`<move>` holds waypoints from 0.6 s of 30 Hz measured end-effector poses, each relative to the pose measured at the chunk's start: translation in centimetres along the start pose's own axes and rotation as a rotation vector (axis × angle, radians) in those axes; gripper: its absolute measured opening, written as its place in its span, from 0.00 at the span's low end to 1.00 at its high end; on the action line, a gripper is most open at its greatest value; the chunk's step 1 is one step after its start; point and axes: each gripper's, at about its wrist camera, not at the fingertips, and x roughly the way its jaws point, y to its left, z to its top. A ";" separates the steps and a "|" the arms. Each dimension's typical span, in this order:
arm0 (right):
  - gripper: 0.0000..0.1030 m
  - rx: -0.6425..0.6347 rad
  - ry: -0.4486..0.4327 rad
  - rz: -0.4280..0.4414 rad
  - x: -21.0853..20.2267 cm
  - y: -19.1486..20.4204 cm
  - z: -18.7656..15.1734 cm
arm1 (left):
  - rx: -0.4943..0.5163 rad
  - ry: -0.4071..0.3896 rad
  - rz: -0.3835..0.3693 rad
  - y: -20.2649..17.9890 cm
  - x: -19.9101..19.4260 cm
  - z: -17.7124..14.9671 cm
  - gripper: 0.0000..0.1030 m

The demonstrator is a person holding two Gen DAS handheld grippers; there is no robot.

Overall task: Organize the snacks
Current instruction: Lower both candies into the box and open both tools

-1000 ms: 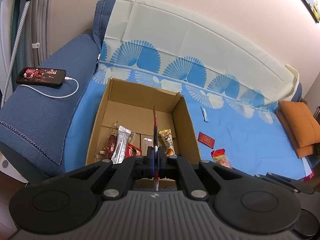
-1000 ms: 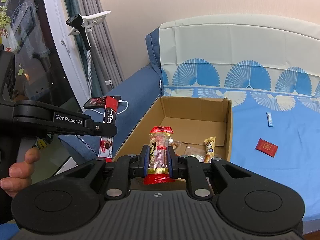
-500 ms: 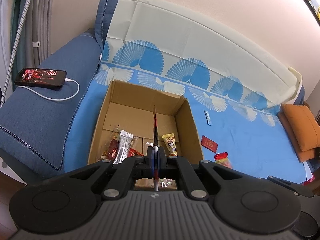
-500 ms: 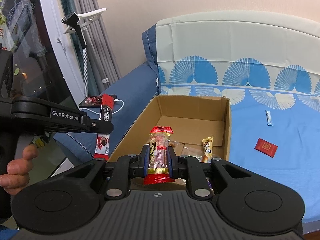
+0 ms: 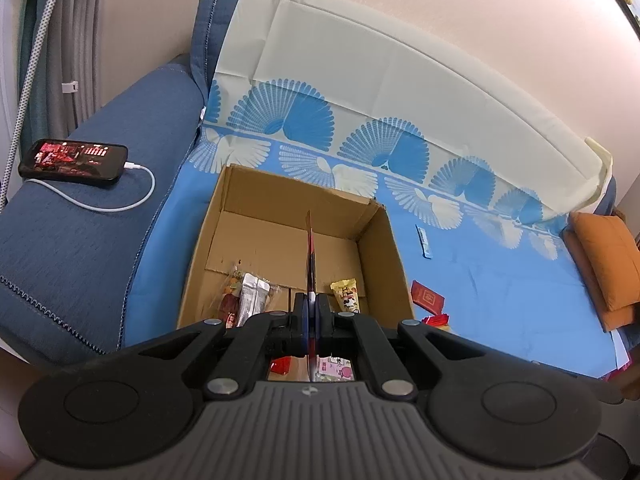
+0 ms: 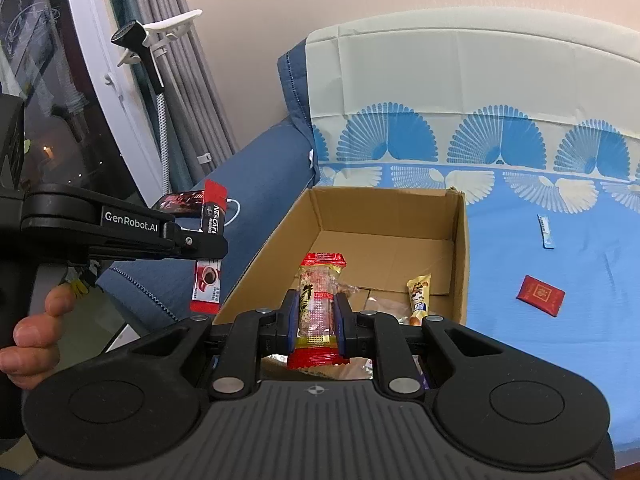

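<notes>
Fingers of the right gripper clamp a red-ended snack bar, long axis pointing away, above the cardboard box's near end. Left gripper pinches an upright coffee stick left of the box.

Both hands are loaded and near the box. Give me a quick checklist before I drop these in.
1. Right gripper grip on the red-ended snack bar: ok, jaws pressed on both its sides.
2. Left gripper grip on the coffee stick: ok, jaws shut on it, held upright.
3. Cardboard box open at the top: ok, flaps not in the way.
4. Free floor space in the box: ok, its far half is bare cardboard.
5. Both loads over the box: cannot tell.
6. Loose snacks left on the blue cover: not ok, the red packet and small blue sachet remain outside.
</notes>
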 end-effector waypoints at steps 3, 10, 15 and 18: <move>0.19 0.004 0.003 0.000 0.7 -0.3 0.3 | -0.001 0.007 0.001 0.0 0.9 0.5 0.02; 0.19 0.016 0.022 0.000 2.7 -1.0 1.0 | 0.001 0.035 0.005 -0.1 3.1 1.3 0.02; 0.19 0.027 0.038 -0.005 4.5 -1.7 1.1 | 0.009 0.065 0.016 0.0 5.3 1.7 0.02; 0.19 0.038 0.052 -0.013 5.9 -2.2 1.3 | 0.013 0.084 0.024 -0.1 6.8 1.9 0.02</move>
